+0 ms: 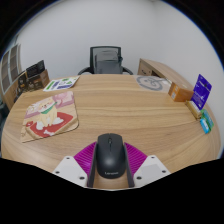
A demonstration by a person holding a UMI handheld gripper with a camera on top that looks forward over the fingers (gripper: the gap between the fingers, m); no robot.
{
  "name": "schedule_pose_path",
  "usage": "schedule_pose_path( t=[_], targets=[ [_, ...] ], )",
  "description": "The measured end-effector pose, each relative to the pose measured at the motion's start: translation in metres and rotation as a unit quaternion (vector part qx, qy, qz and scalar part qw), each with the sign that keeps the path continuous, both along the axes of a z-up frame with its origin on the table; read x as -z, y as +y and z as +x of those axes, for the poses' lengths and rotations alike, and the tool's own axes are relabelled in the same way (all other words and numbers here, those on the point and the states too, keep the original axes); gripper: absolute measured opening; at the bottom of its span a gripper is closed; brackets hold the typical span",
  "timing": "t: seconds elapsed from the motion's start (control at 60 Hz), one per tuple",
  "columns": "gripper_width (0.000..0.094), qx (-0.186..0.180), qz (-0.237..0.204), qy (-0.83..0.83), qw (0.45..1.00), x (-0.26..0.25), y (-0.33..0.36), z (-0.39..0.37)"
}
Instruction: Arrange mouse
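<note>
Mouse, black, at bottom centre of the frame, lodged between the two pink pads of the gripper. Pads pressed against both flanks with no gap showing, so held, jaws at about a mouse's width. Nose of the mouse pointed away over the round wooden table, probably so it can be pushed forward and set down straight.

Mouse mat with a cartoon print at left of the frame, lying flat and a little askew, well apart from the mouse; likely the target, judged from the task alone. Black chair at top centre, tucked behind the far edge of the table. Cardboard box at upper right, a purple box just beside it, and a small teal thing below that (too small to name). Stacked boxes at upper left, near the table's edge.

Next step, as a guess: swing left and lower onto the mat, grip kept level so the mouse does not twist out.
</note>
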State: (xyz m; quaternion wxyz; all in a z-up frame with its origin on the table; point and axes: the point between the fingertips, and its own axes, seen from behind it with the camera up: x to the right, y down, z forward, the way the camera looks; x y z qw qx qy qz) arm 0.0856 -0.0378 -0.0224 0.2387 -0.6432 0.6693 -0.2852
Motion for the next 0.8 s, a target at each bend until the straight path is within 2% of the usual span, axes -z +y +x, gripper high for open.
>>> schedule_pose_path(
  t=[0.083,0.167,0.333,0.517,0.683,0.8],
  targets=[
    [0.0408,0.023,0.013,0.008,1.000,0.000,0.000,-0.002],
    [0.0346,0.020,0.009,0.006,1.000,-0.001,-0.001,-0.002],
    [0.0335,0.029,0.011,0.009,0.999,-0.008,-0.006,-0.005],
    [0.0334,0.027,0.015,-0.034,0.999,-0.077,-0.006,0.008],
    [0.0335,0.002,0.018,-0.086,0.996,-0.154,0.030,0.049],
    [0.0336,-0.026,0.028,-0.099,0.994,-0.179,0.080,0.079]
  ],
)
